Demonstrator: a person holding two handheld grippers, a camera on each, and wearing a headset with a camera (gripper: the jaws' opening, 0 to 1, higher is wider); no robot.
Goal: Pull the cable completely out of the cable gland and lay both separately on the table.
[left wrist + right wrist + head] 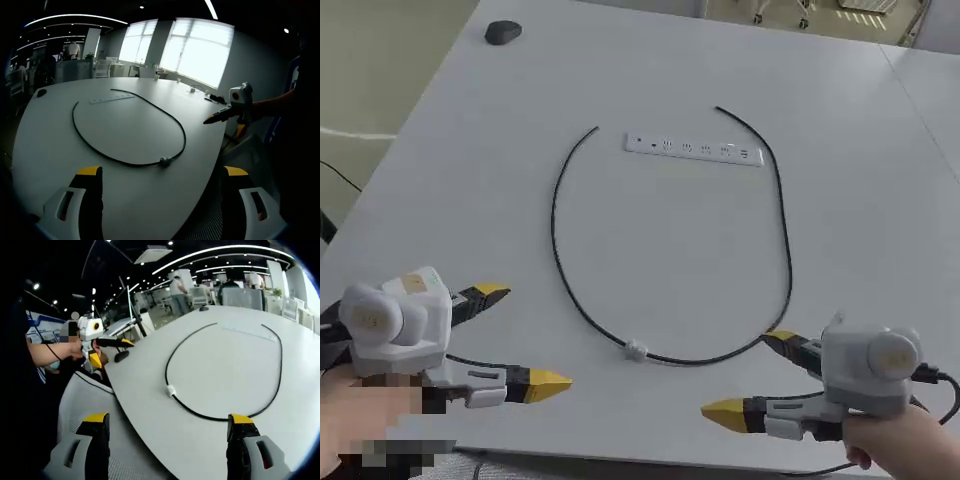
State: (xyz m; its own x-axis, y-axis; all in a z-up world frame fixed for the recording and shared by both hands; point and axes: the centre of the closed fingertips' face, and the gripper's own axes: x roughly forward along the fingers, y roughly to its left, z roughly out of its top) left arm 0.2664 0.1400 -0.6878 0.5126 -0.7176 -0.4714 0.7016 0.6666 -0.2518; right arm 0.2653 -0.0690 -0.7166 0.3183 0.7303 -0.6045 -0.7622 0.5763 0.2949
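A long black cable (556, 246) lies in an open loop on the white table (670, 230). A small white cable gland (636, 350) sits on the cable at the loop's near side, also seen as the gland (165, 161) and the gland (170, 389) in the gripper views. My left gripper (520, 338) hovers at the near left edge, open, nothing between its yellow-tipped fingers. My right gripper (752, 376) is at the near right, open and empty, just right of the gland. Both stand apart from the cable.
A white power strip (693, 150) lies inside the top of the loop. A dark round object (503, 32) rests at the far left corner. The table's near edge runs just below the grippers. Chairs and desks stand beyond the table.
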